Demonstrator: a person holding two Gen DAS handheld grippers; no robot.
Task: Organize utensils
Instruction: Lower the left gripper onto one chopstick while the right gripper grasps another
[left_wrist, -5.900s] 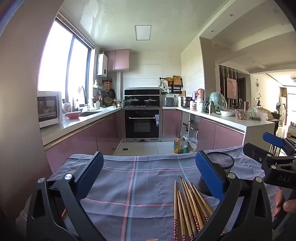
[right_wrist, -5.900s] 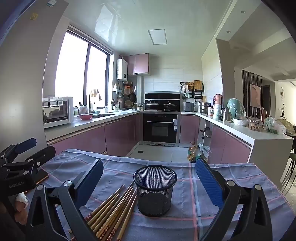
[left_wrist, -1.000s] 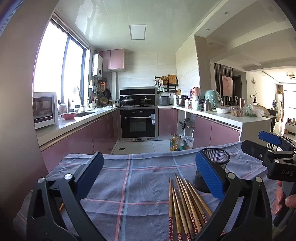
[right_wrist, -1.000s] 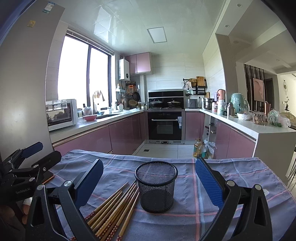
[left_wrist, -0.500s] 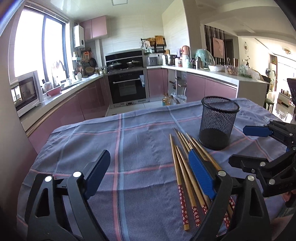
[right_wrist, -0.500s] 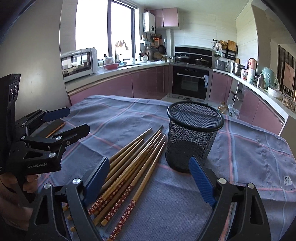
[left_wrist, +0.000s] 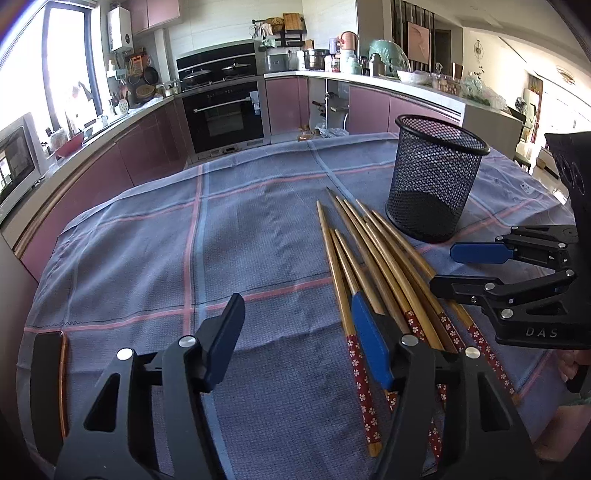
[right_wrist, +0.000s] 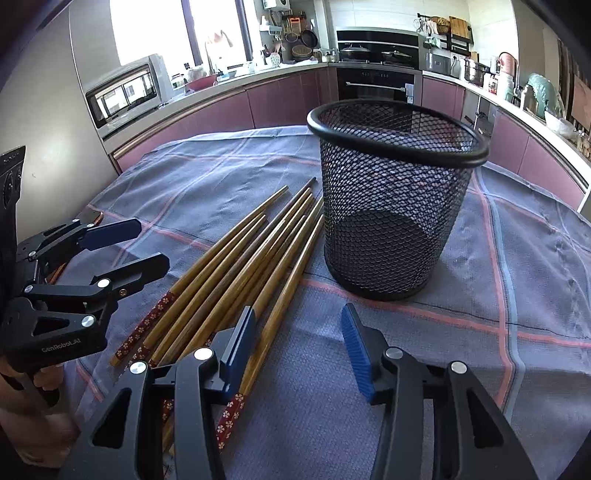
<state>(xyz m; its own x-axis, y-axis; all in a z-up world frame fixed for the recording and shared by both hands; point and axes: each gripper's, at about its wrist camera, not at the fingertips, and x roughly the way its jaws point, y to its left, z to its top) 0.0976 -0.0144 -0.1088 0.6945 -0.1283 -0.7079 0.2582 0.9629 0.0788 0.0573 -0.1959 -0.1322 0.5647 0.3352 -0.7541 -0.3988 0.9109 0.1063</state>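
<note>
chopsticks (left_wrist: 373, 266) | beside mesh cup (left_wrist: 436, 177) | under right hand-held gripper (right_wrist: 295, 345)

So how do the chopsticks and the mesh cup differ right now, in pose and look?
The chopsticks lie flat in a loose bundle on the cloth; the mesh cup stands upright beside their tips. The chopsticks are wood-coloured with red flowered ends; the mesh cup is black wire and empty. Both rest on the same checked cloth, with neither one gripped.

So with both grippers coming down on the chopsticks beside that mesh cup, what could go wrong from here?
The chopsticks lie bunched and overlapping, so a pinch may catch several or roll them apart. The right gripper and left gripper, jaws just narrowing with nothing clamped, work close together and could collide. The empty mesh cup looks light and could tip.
</note>
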